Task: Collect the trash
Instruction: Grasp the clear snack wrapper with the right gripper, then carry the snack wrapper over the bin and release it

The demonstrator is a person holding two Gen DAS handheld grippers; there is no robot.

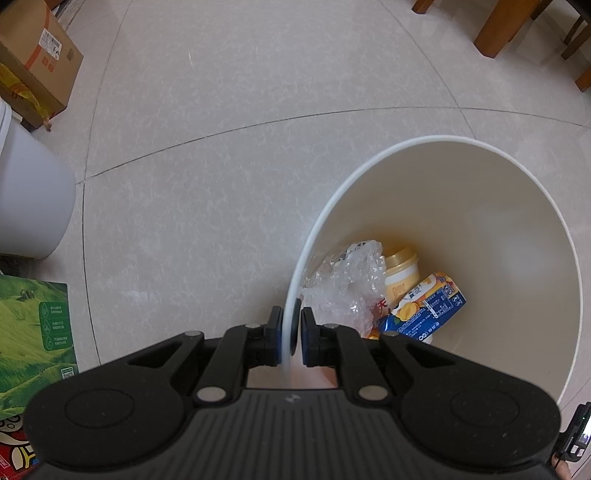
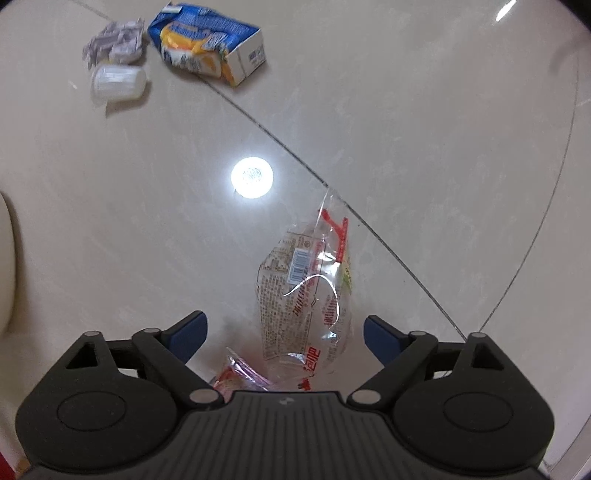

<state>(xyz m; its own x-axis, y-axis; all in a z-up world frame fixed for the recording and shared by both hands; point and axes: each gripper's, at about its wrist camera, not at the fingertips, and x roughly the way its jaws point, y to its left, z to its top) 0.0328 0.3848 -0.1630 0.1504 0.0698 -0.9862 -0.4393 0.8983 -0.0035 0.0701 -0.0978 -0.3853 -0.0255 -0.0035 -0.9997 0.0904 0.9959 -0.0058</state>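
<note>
My left gripper (image 1: 291, 334) is shut on the rim of a white trash bin (image 1: 424, 142), one finger outside the wall and one inside. Down in the bin lie crumpled clear plastic (image 1: 351, 280), a yellow cup (image 1: 402, 275) and a blue juice carton (image 1: 424, 308). My right gripper (image 2: 284, 332) hangs open over the tiled floor, its fingers either side of a clear printed wrapper (image 2: 308, 295) without touching it. Farther off on the floor lie a blue and yellow carton (image 2: 210, 40), a small translucent cup (image 2: 118, 81) and crumpled paper (image 2: 114, 38).
A white bucket (image 1: 29, 192) and cardboard box (image 1: 37, 59) stand at the left, a green printed box (image 1: 33, 332) nearer. Wooden furniture legs (image 1: 498, 29) stand at the far right. A lamp's reflection (image 2: 252, 177) glares on the tiles.
</note>
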